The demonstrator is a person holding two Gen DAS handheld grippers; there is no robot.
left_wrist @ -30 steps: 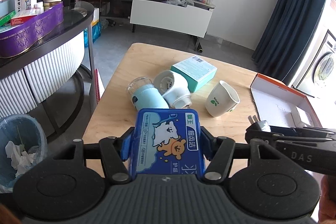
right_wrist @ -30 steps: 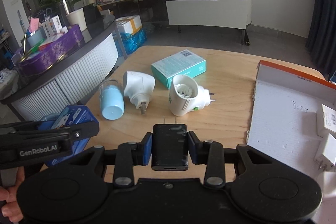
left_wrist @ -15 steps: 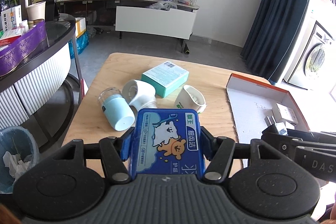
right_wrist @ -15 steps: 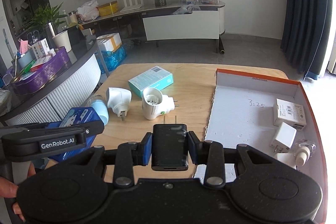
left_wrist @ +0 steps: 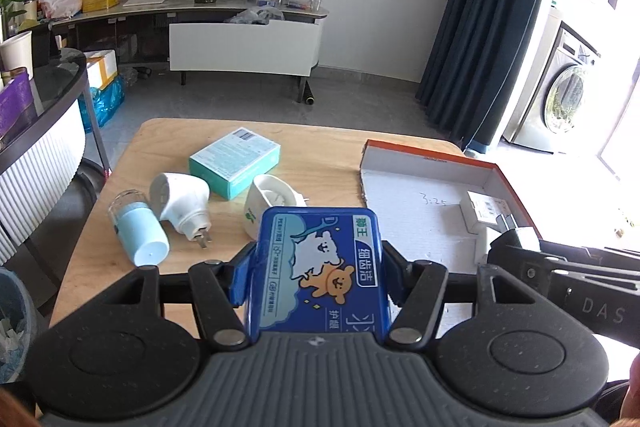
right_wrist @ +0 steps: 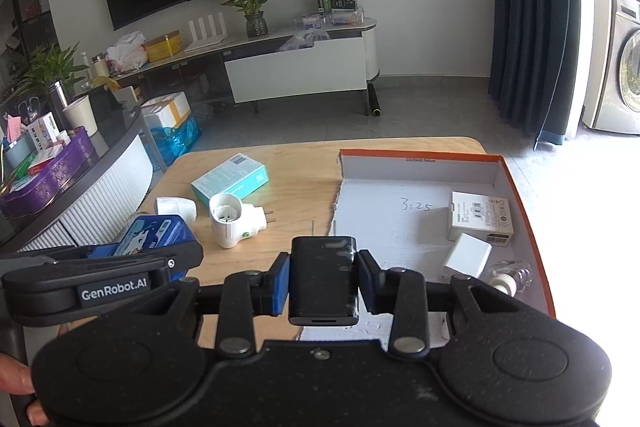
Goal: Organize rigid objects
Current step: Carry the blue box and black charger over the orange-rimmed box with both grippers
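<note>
My left gripper (left_wrist: 316, 279) is shut on a blue box with a cartoon bear (left_wrist: 320, 267), held above the wooden table's near edge. My right gripper (right_wrist: 323, 281) is shut on a black rectangular block (right_wrist: 323, 279), held near the left edge of the orange-rimmed tray (right_wrist: 524, 211). The tray (left_wrist: 500, 175) holds a white labelled box (right_wrist: 480, 217), a white cube adapter (right_wrist: 467, 255) and a small clear bottle (right_wrist: 510, 277). On the table lie a teal box (left_wrist: 236, 161), two white plug-in devices (left_wrist: 180, 201) (right_wrist: 232, 221) and a light blue bottle (left_wrist: 138, 233).
A curved counter with a purple box (right_wrist: 48, 175) stands left of the table (left_wrist: 320, 151). A bin with paper (left_wrist: 12, 323) sits on the floor at lower left. A TV bench (left_wrist: 244, 43), dark curtain (left_wrist: 480, 27) and washing machine (left_wrist: 568, 95) lie beyond.
Both grippers have swung to the right with their loads, away from the counter. The orange-rimmed tray has come fully into view and nearer to both.
</note>
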